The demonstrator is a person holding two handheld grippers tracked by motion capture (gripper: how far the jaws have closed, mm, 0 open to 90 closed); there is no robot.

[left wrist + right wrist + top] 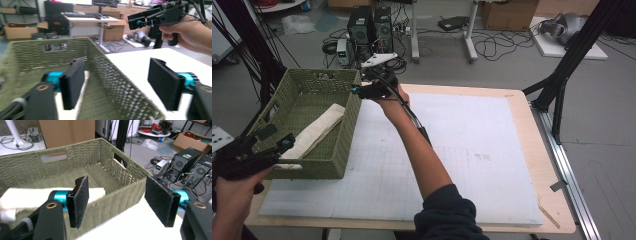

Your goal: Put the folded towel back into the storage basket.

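Note:
A green woven basket (319,167) stands on the left part of the table, with a folded white cloth (317,129) lying in it. My left gripper (276,136) is at the basket's near corner and stands open. In the left gripper view its jaws straddle the basket's side wall (110,75) without touching it, and the cloth (67,112) lies below the left jaw. My right gripper (358,89) hovers open at the far right corner. Its jaws (117,202) stand either side of the basket rim (75,155), with the cloth (30,196) inside. The left gripper view has the right gripper (136,21) farther off.
A white gridded mat (462,150) covers the wooden table (557,210). Computer towers (371,27), cables and desk legs are on the floor beyond the far edge. A black frame leg (562,80) stands at the table's right rear corner.

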